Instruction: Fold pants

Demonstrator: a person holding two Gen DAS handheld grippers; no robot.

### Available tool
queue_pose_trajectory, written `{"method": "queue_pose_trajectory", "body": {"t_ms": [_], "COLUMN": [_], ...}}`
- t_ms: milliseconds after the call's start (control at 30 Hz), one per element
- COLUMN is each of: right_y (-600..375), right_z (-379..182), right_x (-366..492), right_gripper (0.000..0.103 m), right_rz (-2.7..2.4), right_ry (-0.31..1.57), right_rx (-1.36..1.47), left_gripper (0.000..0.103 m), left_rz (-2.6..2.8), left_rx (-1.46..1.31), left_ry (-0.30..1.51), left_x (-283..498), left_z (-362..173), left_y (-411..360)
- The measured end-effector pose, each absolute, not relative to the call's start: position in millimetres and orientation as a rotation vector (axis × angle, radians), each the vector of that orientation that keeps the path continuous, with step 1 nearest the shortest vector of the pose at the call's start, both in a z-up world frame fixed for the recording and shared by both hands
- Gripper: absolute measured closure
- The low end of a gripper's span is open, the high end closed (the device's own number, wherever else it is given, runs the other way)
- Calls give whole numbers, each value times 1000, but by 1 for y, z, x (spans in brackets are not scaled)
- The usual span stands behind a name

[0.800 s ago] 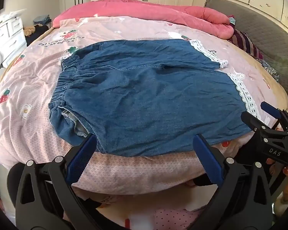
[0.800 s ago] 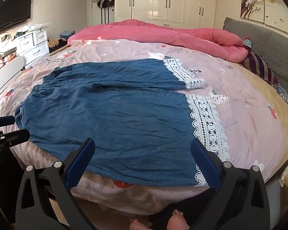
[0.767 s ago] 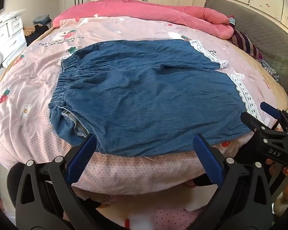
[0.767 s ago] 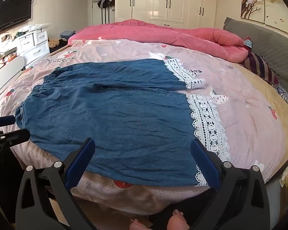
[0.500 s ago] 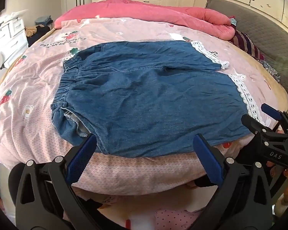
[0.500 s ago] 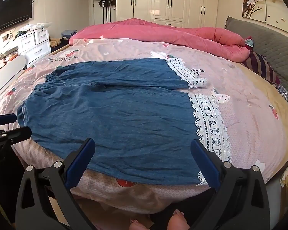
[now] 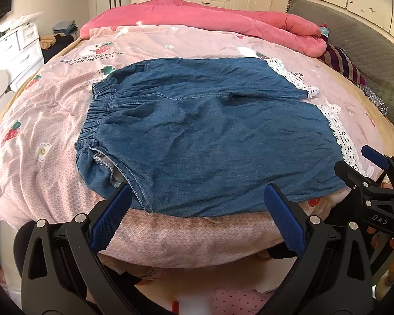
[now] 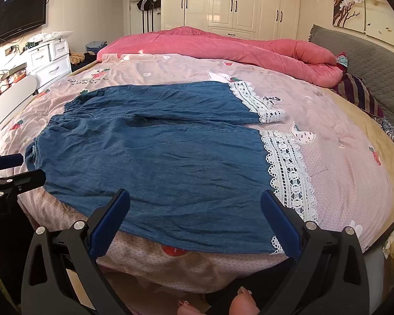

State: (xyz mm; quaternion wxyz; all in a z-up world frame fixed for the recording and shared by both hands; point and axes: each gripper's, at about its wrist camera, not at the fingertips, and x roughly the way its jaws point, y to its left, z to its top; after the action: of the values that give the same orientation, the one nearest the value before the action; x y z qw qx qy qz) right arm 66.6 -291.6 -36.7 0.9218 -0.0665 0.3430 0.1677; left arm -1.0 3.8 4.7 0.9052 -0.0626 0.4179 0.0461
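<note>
denim pants [image 7: 210, 136] spread flat on the pink strawberry-print quilt [image 7: 47, 110], long axis running left to right across both views: elastic waistband [image 7: 97, 110] toward the left, lace-trimmed cuffs [image 8: 289, 173] toward the right. near leg lying along the bed's front edge, just ahead of both tools; far leg behind it, touching along the inseam. left gripper [image 7: 197, 210] spread wide, holding nothing, nearer the waistband corner and pocket opening. right gripper [image 8: 194, 215] likewise spread wide and empty, nearer the lace hem of the near leg. likely next: pinching the near edge at both ends and carrying it away over the far leg. nothing lying on the denim. rolled pink comforter [image 8: 223, 47] and striped pillow [image 8: 359, 97] well beyond, out of the path.
</note>
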Motion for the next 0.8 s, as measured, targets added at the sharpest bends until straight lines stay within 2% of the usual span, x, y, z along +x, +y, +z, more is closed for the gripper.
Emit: {"method": "queue_pose_trajectory", "body": {"t_ms": [800], "right_y": [-290], "right_z": [-36], "right_x": [65], "right_gripper": [4], "right_rz": [352], "right_ry": [702], "right_rx": [-138], "left_gripper": [8], "left_rz": [95], "left_rx": [-113], "left_ry": [867], "left_x": [0], "left_z": [5], "left_y": [1]}}
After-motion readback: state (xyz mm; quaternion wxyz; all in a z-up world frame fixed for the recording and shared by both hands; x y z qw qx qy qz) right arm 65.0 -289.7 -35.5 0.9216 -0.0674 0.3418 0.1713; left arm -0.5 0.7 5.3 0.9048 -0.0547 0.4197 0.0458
